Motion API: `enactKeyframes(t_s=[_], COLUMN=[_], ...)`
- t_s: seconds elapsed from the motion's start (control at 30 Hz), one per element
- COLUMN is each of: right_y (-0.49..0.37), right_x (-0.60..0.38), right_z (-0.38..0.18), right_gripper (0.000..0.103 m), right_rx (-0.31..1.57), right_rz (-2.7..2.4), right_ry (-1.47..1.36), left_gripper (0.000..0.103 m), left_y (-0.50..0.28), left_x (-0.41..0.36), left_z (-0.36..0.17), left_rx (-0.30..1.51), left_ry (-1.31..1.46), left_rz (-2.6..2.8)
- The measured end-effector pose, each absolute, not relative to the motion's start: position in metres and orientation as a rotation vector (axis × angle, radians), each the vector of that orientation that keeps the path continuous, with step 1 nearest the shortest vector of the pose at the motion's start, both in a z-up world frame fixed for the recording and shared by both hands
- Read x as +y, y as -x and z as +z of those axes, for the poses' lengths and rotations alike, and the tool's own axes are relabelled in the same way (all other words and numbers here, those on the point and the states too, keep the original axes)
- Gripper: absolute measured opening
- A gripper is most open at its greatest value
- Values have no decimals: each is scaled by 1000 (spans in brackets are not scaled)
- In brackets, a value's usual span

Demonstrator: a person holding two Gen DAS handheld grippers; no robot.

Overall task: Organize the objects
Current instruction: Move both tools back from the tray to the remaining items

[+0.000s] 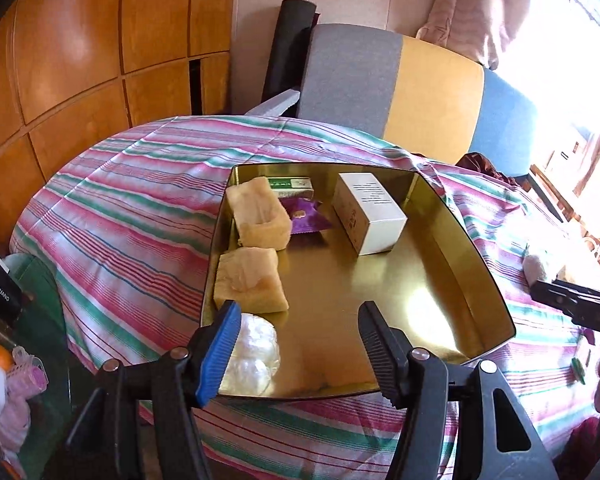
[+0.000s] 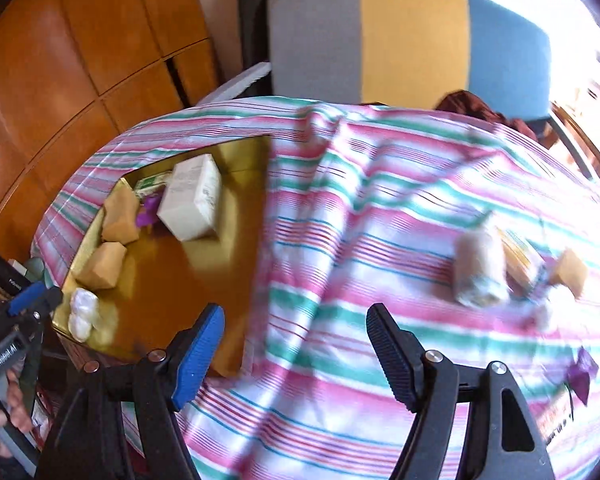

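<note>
Over gold tray (image 1: 452, 240): left claw (image 1: 296, 344) spread wide, empty; right claw (image 2: 296, 348) likewise, above striped cloth (image 2: 340, 240).

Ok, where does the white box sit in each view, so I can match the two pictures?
Left wrist view: the white box stands in the far right part of the gold tray, upper centre of the picture.
Right wrist view: the white box is at upper left, in the same tray.
Shared landmark: the purple packet just left of the box.
</note>
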State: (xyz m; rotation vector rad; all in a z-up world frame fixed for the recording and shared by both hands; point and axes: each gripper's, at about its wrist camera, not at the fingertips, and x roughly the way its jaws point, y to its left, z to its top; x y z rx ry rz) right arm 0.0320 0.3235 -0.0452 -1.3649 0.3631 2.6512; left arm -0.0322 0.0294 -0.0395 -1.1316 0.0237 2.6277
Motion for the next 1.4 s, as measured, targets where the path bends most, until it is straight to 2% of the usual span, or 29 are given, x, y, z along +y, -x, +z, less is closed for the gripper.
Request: enactKeyframes(t_s=[0.3,0.5,0.7,0.83,1.07,1.4], right_y=[-101,-152,-212,-235,-226,-223], right_x=[417,482,539,556,555,553], right_z=[-46,-34,-54,-67,-71,-74], right_gripper=[75,79,79,80,80,82], right_rx=[587,780,1192,1367,1399,1437], right_rz=[2458,2333,2122,2024,2059,2084], right_ry=[1216,960,667,555,583,589], left_gripper=[64,64,64,64,65,68], left_y=[21,16,12,8,-6,0], left_x=[51,70,99,127,186,272], left_z=[-37,-35,-33,-30,-31,-37], left_rx=[96,144,194,227,314,346], left_ry=[1111,1092,1067,1044,1030,1074], left_rz=[2591,2550,2482,2416,2279,2114])
